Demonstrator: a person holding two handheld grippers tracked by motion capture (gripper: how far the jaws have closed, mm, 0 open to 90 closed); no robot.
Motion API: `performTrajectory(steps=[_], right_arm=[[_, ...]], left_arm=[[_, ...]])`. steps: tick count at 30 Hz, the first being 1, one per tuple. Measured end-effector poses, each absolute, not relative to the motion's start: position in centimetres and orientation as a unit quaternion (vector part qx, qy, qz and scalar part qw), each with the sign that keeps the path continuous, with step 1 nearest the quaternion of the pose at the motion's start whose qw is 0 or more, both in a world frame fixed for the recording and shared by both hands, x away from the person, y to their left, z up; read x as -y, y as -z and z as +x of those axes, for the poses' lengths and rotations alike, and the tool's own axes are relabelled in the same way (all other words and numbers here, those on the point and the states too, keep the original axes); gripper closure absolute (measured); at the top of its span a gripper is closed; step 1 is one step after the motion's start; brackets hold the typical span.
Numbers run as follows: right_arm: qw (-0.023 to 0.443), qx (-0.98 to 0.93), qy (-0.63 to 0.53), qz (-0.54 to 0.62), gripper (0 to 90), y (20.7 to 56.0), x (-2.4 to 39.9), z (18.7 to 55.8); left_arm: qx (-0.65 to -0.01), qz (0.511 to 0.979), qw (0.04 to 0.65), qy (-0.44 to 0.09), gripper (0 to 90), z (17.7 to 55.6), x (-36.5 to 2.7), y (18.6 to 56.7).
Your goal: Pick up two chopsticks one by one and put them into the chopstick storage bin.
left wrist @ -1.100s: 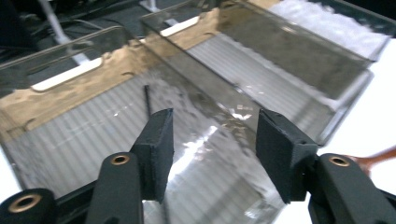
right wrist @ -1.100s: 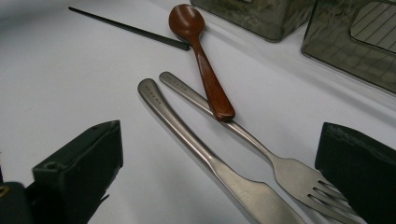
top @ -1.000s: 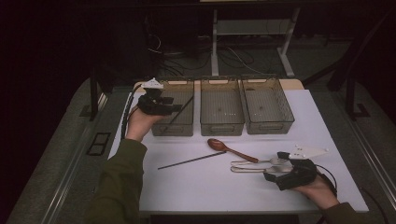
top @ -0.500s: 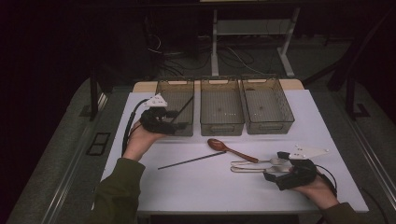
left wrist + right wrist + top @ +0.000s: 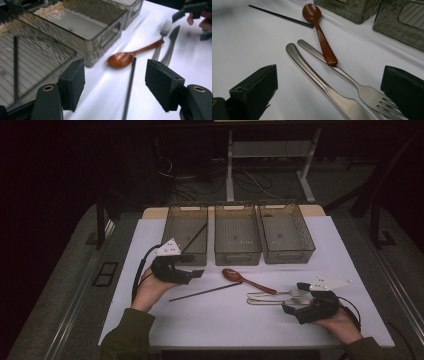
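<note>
From above, the left gripper [image 5: 192, 272] hovers, jaws apart and empty after just opening, over the near-left table [image 5: 150, 235]; the black chopstick [image 5: 205, 292] lies flat beside it, running left-near to right-far toward the wooden spoon [image 5: 247, 280]. The left gripper view shows the chopstick [image 5: 129, 87] lengthwise between the spread jaws, far tip at the spoon [image 5: 130, 56]. The right gripper view shows the right gripper [image 5: 332, 92] wide apart over fork [image 5: 352, 82] and knife [image 5: 322, 85].

In the right gripper view, the right gripper [image 5: 332, 100] stands wide apart at the frame's bottom corners, empty. Between its jaws on the white desk [image 5: 249, 40] lie a steel knife [image 5: 319, 85] and fork [image 5: 352, 83]. A wooden spoon [image 5: 319, 30] crosses the fork's handle; a black chopstick [image 5: 282, 16] touches its bowl at upper left. Clear bins [image 5: 397, 22] fill the upper right.
</note>
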State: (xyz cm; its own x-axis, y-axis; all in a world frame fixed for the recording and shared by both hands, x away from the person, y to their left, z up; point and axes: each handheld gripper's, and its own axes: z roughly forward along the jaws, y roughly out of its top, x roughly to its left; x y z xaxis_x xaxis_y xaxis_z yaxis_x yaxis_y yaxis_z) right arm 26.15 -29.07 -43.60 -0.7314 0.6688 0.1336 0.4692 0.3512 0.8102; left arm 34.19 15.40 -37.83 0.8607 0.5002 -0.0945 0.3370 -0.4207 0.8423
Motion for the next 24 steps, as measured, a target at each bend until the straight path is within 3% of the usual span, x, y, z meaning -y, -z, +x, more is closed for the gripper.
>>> performTrajectory(steps=[13,24], right_arm=[[0.11,-0.814,-0.45,0.349,0.4,43.6,29.1,26.1],[0.111,-0.815,-0.449,0.349,0.4,43.6,29.1,26.1]], left_arm=[[-0.233,0.845,0.476,-0.073,39.4,31.4,-15.8,40.3],[-0.226,0.857,0.462,-0.045,63.7,31.7,-16.7,42.7]])
